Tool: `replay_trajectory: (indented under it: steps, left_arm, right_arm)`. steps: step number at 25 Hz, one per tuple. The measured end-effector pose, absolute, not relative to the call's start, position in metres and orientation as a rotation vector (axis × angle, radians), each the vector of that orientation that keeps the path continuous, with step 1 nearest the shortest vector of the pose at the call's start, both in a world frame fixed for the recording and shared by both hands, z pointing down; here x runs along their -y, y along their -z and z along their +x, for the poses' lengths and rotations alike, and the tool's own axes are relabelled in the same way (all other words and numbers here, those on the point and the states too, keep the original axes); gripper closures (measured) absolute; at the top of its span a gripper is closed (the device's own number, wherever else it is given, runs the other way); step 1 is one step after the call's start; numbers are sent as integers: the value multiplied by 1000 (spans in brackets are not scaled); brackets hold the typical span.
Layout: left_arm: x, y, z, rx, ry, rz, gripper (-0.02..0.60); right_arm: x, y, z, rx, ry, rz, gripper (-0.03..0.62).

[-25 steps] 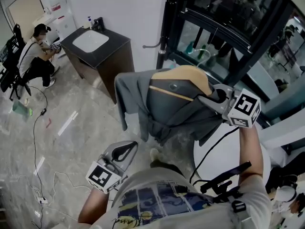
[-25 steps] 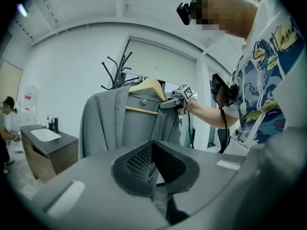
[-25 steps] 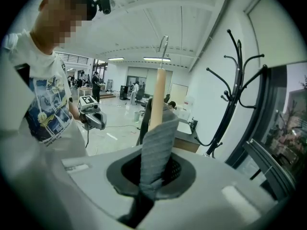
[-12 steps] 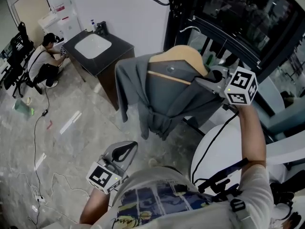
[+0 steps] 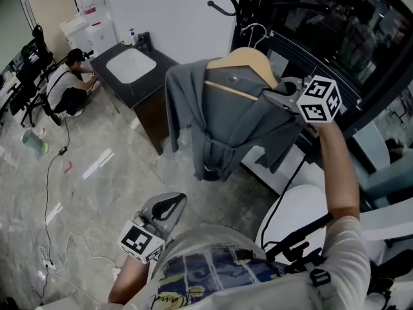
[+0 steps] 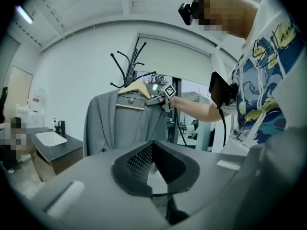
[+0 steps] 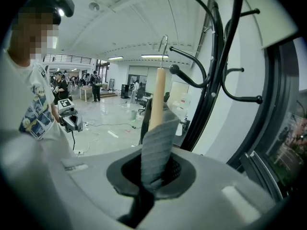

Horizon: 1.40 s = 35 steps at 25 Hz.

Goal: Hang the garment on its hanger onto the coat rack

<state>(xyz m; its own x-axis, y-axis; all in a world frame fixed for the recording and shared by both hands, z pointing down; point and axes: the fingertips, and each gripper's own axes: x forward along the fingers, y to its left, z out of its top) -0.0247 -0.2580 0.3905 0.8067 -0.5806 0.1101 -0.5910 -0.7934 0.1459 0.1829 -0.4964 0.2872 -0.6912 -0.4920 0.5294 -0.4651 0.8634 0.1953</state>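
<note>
A grey jacket (image 5: 232, 118) hangs on a wooden hanger (image 5: 242, 62) with a metal hook (image 5: 253, 30), held up in the air. My right gripper (image 5: 268, 97) is shut on the jacket's shoulder over the hanger's end; in the right gripper view a strip of grey fabric (image 7: 156, 140) is pinched between the jaws below the hanger (image 7: 157, 95). The black coat rack (image 5: 240, 5) stands just behind, its curved hooks (image 7: 192, 78) close beside the hanger's hook (image 7: 164, 42). My left gripper (image 5: 175, 200) hangs low by the person's waist, shut and holding nothing. The left gripper view shows the jacket (image 6: 120, 123) in front of the rack (image 6: 127, 66).
A dark counter with a white sink (image 5: 129, 63) stands at the back left, a person (image 5: 71, 86) crouched beside it. A dark-framed glass front (image 5: 335, 37) runs behind the rack. A white round seat (image 5: 303, 205) is at lower right. Cables (image 5: 48, 192) lie on the floor.
My right gripper has lifted the jacket and hanger higher and closer to the coat rack. The left gripper has stayed where it was.
</note>
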Motion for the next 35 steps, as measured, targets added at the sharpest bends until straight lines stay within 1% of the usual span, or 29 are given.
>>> replay_trajectory:
  steps: [13, 23, 35]
  left_arm:
    - [278, -395, -23, 973, -114, 2788, 577]
    - [279, -396, -27, 983, -128, 2778, 577]
    - [271, -401, -32, 1000, -143, 2755, 578]
  right_arm:
    - [553, -324, 195, 2403, 18, 690, 585]
    - [573, -346, 195, 2371, -4, 703, 585]
    - [581, -353, 197, 2384, -2, 711, 583]
